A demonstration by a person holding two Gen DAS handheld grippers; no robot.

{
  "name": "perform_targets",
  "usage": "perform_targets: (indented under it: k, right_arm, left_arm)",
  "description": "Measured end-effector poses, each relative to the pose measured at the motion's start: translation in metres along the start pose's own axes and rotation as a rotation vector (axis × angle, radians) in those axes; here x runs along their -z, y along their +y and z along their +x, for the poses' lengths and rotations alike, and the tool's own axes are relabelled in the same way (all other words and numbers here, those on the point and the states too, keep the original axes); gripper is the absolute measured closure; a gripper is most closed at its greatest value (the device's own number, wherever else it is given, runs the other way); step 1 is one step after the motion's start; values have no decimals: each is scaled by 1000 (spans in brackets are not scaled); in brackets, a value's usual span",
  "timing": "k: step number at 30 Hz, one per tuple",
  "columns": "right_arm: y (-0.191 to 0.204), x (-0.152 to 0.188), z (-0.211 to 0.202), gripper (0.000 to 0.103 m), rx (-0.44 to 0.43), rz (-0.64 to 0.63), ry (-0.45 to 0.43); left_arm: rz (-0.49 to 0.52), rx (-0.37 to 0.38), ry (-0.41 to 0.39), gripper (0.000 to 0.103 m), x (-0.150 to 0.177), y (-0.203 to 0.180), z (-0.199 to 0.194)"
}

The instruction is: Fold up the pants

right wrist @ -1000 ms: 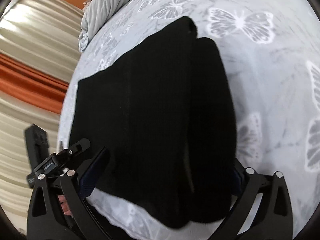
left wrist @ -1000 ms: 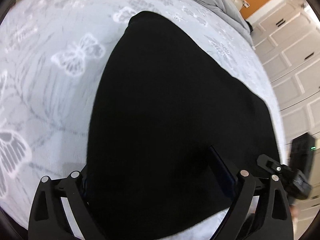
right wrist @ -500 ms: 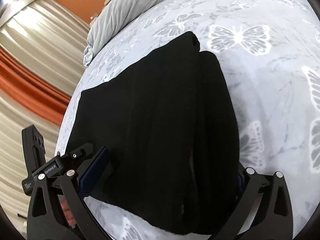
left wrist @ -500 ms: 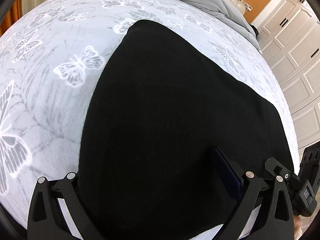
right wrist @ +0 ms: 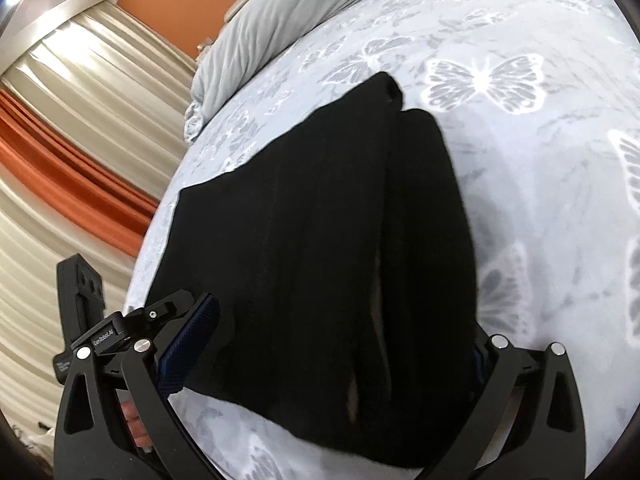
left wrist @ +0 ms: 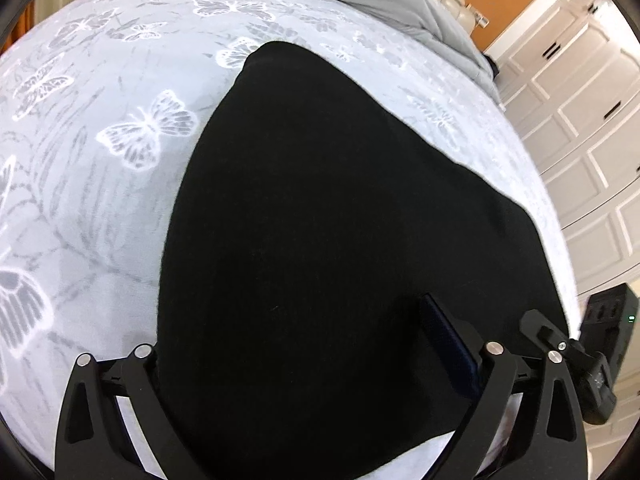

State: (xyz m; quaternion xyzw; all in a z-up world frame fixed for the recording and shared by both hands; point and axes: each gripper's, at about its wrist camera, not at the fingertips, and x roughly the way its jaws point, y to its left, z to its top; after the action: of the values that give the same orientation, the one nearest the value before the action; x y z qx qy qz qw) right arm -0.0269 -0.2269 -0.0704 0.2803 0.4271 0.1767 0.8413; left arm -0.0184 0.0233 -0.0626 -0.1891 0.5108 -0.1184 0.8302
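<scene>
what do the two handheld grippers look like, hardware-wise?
Both match: the left gripper and right gripper have curved matte-black finger arms with cut-out slots and silver pivot screws. Dark blue textured pads line the fingers. Small white lettering marks the black block beside the right gripper. No cables or sleeves show.

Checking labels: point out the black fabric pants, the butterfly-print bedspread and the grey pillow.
black fabric pants [left wrist: 340, 240], left wrist view, middle of cloth
butterfly-print bedspread [left wrist: 100, 208], left wrist view, bare patch
grey pillow [right wrist: 280, 20], right wrist view, creased side

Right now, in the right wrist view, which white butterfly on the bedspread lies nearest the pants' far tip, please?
The large bright butterfly just right of the pants tip; the others are fainter or farther off.
</scene>
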Motion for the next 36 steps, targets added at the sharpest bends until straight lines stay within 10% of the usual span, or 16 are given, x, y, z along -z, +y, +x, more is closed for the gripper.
perform_targets:
  k: [7, 9, 11, 18, 26, 36]
  right_arm:
    - [-19, -20, 35, 51, -37, 21, -11]
    - [-15, -21, 31, 58, -46, 26, -15]
    - [-3, -22, 19, 61, -55, 10, -40]
    - [73, -25, -44, 64, -142, -171, -196]
    - [131, -62, -95, 64, -247, -303, -410]
    - [159, -115, -92, 64, -286, -379, -483]
  left_arm:
    - [-16, 0, -21, 22, -17, -7, 8]
    - [4, -14, -42, 35, -19, -12, 3]
    - [44, -33, -77, 68, -20, -16, -10]
    - [125, 92, -182, 73, -24, -37, -85]
    - [259, 60, -449, 72, -56, -90, -175]
    - [351, -30, -574, 72, -114, -118, -195]
